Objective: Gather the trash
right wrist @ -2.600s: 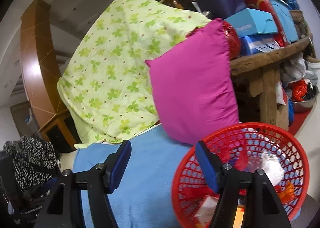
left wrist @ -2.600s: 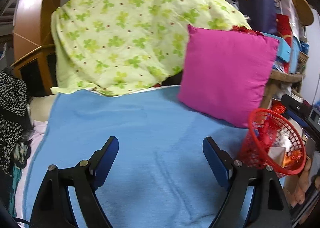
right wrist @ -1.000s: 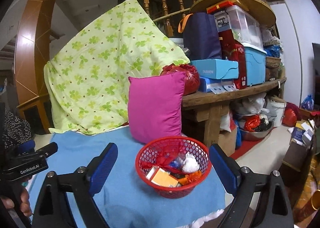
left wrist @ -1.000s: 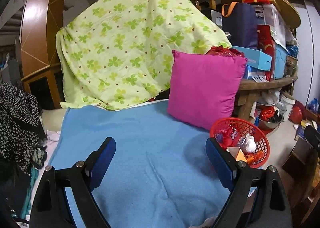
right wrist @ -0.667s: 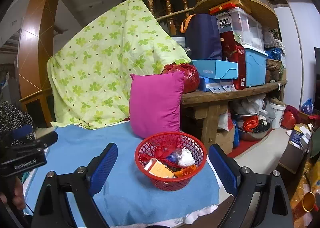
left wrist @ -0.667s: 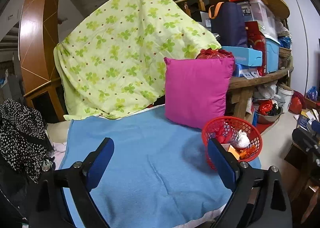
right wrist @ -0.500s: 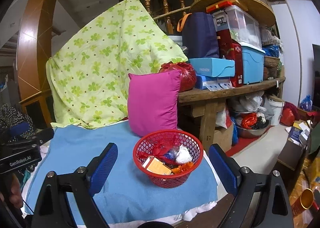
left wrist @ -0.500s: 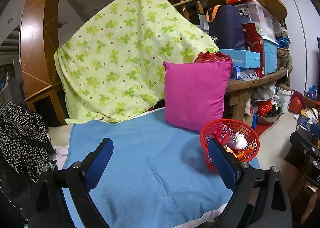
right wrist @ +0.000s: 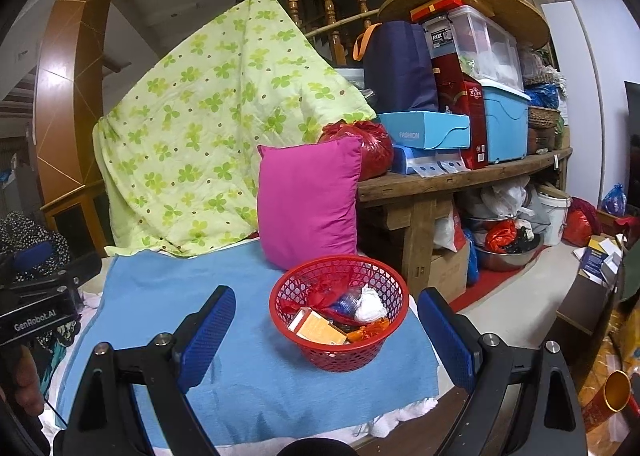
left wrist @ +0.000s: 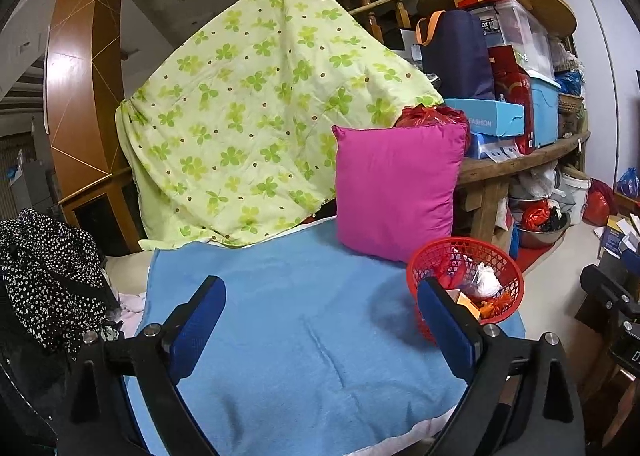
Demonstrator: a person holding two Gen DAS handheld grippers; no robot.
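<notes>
Both claws spread, empty: left claw, right claw. Red basket of trash sits on blue blanket, 12 o'clock of right claw. Blanket looks bare; I'd scan it before quitting.

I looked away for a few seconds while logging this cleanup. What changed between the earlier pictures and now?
Both grippers drew back from the red basket, which now looks smaller and whole in both views; the left gripper and right gripper took hold of nothing and stayed open. The basket with its trash, the pink cushion and the blue towel stayed put.
</notes>
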